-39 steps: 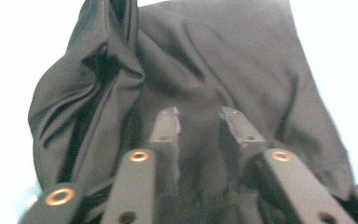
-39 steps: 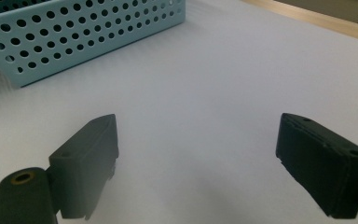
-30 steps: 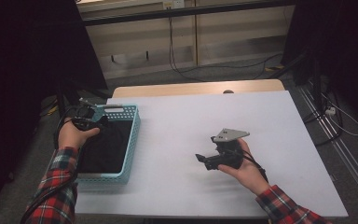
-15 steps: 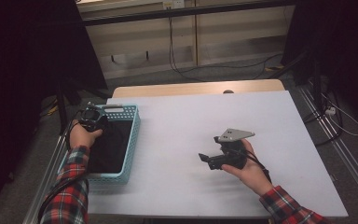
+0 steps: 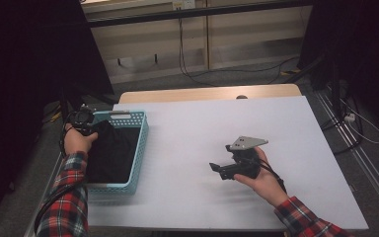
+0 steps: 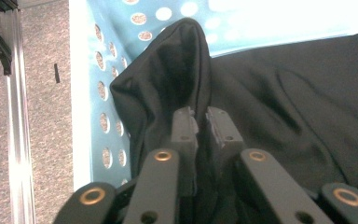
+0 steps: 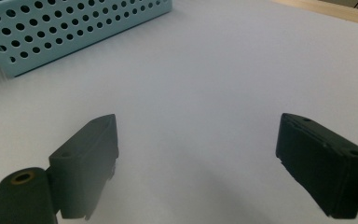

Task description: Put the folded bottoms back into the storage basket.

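Since closing, left hand-held gripper (image 6: 198,122) pinches black cloth (image 6: 279,102).

Both sleeves (image 5: 66,197) were red, black and white plaid flannel. The left gripper (image 6: 198,126) had dark grey jaws with brass-ringed pivots. The right gripper (image 5: 232,168) was black, topped by a grey three-cornered plate (image 5: 247,142), a black cable trailing.

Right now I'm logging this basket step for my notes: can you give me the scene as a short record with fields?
left tongs: jaws have just been closing, now pinched on a fold of the black cloth
cloth location: inside the blue basket, at the table's left edge
right tongs: open, nothing between the jaws, over the bare white table
basket: perforated walls
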`<state>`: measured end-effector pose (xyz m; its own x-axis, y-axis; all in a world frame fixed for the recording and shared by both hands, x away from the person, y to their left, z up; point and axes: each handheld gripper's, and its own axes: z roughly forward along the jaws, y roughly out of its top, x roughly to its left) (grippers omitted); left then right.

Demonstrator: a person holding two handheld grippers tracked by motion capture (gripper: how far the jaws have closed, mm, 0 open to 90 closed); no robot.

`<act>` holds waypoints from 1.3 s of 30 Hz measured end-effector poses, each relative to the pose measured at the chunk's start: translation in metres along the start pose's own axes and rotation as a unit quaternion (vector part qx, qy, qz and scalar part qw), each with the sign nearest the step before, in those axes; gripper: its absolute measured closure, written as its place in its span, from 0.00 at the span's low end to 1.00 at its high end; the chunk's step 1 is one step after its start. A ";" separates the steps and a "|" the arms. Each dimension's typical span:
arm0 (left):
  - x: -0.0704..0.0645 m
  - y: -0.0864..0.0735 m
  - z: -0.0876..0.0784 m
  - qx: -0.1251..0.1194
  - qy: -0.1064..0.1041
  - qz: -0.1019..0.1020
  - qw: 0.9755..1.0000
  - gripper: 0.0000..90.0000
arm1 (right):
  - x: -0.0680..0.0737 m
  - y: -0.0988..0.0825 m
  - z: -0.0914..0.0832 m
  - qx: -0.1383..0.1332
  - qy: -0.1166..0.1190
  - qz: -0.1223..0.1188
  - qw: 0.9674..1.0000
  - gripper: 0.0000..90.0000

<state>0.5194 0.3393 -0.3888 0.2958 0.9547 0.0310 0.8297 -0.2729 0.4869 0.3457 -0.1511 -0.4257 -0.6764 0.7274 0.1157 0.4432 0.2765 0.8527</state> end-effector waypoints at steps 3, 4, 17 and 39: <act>-0.003 0.002 -0.002 -0.002 -0.004 -0.002 1.000 0.82 | 0.000 0.000 -0.003 -0.002 -0.001 0.001 1.000 0.15; -0.004 0.003 -0.003 -0.003 -0.006 -0.003 1.000 0.78 | -0.001 0.000 -0.004 -0.003 0.000 0.001 1.000 0.15; -0.033 0.012 -0.027 -0.020 -0.068 -0.003 0.997 0.35 | -0.013 -0.009 -0.026 -0.008 -0.011 0.010 1.000 0.15; -0.117 0.019 -0.048 -0.041 -0.167 0.084 0.982 0.27 | -0.026 -0.024 -0.049 -0.005 -0.025 0.017 1.000 0.15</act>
<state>0.4780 0.2279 -0.3410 0.5754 0.8012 -0.1643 0.7193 -0.4001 0.5679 0.3241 -0.2076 -0.4246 -0.6305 0.7671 0.1184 0.4586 0.2452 0.8541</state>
